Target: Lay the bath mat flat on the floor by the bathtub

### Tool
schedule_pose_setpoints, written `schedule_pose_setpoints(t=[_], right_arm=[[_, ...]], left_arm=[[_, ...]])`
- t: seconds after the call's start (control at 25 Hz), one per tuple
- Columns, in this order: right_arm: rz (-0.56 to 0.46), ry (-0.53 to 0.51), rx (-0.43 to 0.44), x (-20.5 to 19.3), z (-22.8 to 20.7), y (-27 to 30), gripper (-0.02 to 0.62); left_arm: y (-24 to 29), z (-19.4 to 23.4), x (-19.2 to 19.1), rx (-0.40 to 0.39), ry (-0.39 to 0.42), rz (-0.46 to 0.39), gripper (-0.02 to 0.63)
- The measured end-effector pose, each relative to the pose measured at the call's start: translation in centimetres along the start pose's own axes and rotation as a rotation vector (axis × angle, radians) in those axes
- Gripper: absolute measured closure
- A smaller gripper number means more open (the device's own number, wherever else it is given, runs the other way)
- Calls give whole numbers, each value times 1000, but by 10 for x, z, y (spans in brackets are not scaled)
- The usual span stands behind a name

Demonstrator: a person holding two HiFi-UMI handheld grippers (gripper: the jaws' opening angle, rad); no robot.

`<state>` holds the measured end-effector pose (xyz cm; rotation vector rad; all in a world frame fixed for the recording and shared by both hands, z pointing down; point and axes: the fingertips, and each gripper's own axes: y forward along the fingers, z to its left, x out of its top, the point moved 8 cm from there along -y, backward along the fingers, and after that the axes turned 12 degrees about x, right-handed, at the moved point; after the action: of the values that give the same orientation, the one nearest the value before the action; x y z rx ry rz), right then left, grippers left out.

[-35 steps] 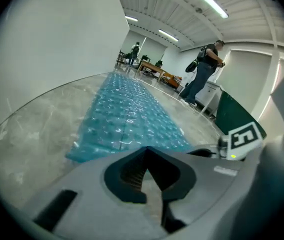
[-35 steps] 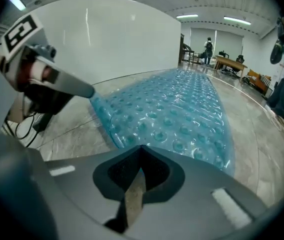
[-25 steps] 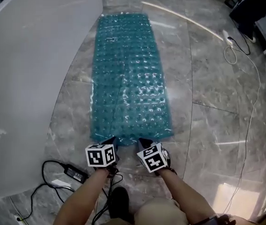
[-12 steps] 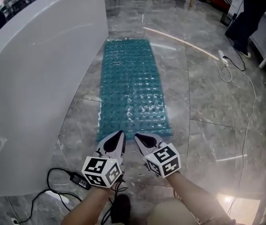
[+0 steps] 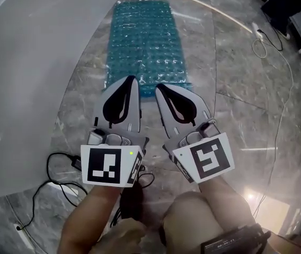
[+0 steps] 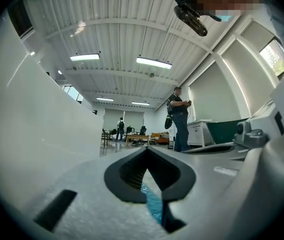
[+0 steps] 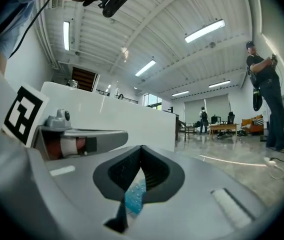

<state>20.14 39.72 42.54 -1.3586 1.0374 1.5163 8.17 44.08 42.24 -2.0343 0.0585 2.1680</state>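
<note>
The teal bubbled bath mat (image 5: 145, 41) lies flat on the grey marble floor, its long side along the white bathtub (image 5: 28, 62). Both grippers are held up close under the head camera, side by side, well above the mat's near edge. My left gripper (image 5: 132, 79) is shut with nothing in it, and my right gripper (image 5: 159, 87) is shut and empty as well. In the left gripper view the shut jaws meet at the left gripper (image 6: 147, 148), and a sliver of mat (image 6: 152, 204) shows through the cut-out. The right gripper (image 7: 142, 147) likewise shows the mat (image 7: 134, 196) below it.
A black power adapter with cable (image 5: 65, 165) lies on the floor by the tub's near end. A white cable (image 5: 269, 41) runs across the floor at the right. A person (image 7: 267, 99) stands at the far right; the tub wall (image 6: 27, 134) fills the left.
Both grippers have risen from the mat's near edge up toward the head camera and tipped from pointing down to level. The mat stays flat on the floor.
</note>
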Motion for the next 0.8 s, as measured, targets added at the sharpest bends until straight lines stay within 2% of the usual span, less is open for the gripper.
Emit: schedule_pose_setpoints(t=[0.16, 0.48, 0.64, 0.8], right_arm=[[-18, 9, -23, 4, -3, -8, 588], [9, -7, -34, 5, -1, -8, 588], [12, -10, -57, 4, -6, -13, 588], [8, -7, -82, 2, -11, -21, 588]], left_arm=[[-3, -10, -2, -15, 16, 3, 600], [-8, -11, 4, 0, 34, -10, 600], [-8, -16, 4, 15, 5, -21, 600], [-8, -18, 5, 15, 19, -26, 600]])
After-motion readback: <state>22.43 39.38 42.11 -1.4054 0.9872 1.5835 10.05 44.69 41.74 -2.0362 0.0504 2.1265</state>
